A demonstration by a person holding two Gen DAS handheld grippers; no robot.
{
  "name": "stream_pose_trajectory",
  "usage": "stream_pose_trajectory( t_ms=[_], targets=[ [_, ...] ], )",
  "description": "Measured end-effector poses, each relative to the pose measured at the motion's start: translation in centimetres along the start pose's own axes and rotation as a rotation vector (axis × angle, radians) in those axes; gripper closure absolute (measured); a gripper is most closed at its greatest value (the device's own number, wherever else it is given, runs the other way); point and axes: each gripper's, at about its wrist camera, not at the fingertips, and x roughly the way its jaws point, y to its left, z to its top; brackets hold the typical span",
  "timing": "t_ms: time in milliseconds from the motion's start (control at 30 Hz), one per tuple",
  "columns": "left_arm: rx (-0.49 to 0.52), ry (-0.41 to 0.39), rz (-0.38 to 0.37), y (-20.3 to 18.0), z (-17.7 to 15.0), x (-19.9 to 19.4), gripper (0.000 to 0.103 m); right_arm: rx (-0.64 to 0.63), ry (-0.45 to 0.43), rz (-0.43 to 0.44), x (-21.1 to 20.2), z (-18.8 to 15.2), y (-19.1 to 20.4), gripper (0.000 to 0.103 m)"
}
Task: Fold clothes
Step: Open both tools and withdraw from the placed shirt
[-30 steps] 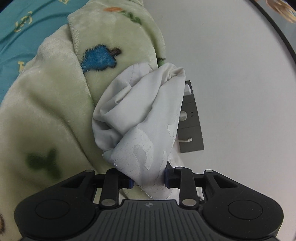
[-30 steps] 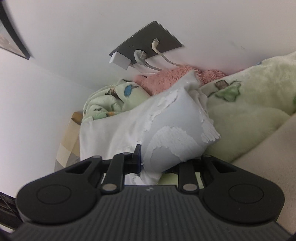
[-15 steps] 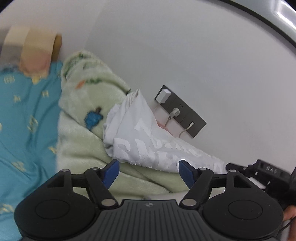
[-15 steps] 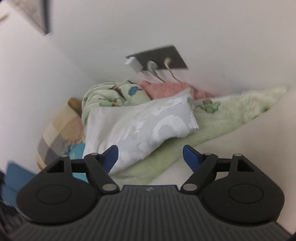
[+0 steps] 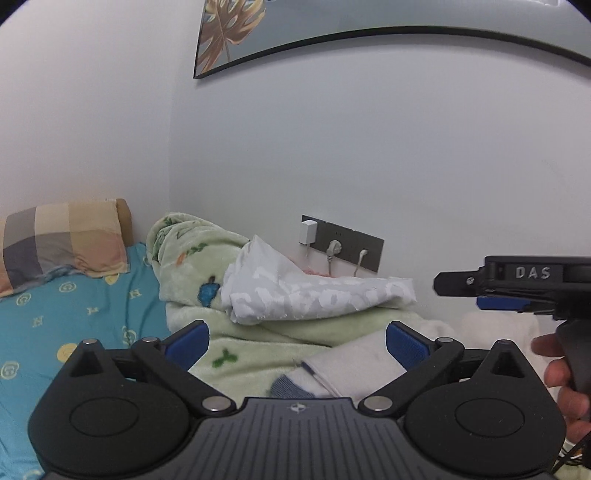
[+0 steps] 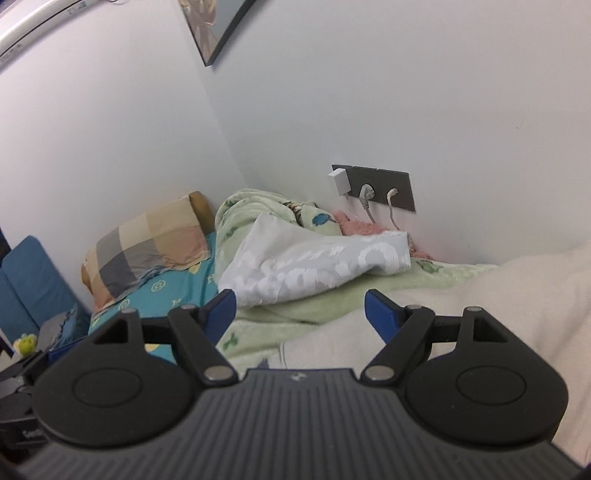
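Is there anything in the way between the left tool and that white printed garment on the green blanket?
Nothing visible. The left tool, its jaws opening and empty, faces the white garment with only the green blanket underneath.

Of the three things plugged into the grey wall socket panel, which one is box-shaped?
The white box-shaped charger at the panel's left end; the other two are small plugs with cables.

White walls (image 5: 369,147) meet in corner. Framed leaf picture (image 5: 229,33) hangs high. Grey socket panel (image 6: 380,186) holds 3 plugs. Bed below: turquoise sheet (image 5: 74,306), checked pillow (image 6: 147,243), green fleece blanket (image 5: 258,343).
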Motion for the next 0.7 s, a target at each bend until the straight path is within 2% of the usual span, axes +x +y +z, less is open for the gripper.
stream_pose_trajectory(
  t_ms=[267, 400, 700],
  targets=[
    [-0.06, -0.07, 0.07, -0.7, -1.3, -6.6, 0.0, -0.09, -0.045, -0.012, -3.7, -2.5, 1.2, 0.024],
    [-0.047, -0.099, 0.102, -1.0, -1.4, -9.2, 0.0, -0.115, -0.049, -0.007, -5.1, -3.5, 1.9, 0.024],
    [-0.038, -0.09, 0.132, -1.3, -2.0, -10.9, 0.0, -0.146, -0.048, -0.023, -6.3, -4.5, 3.3, 0.024]
  ],
)
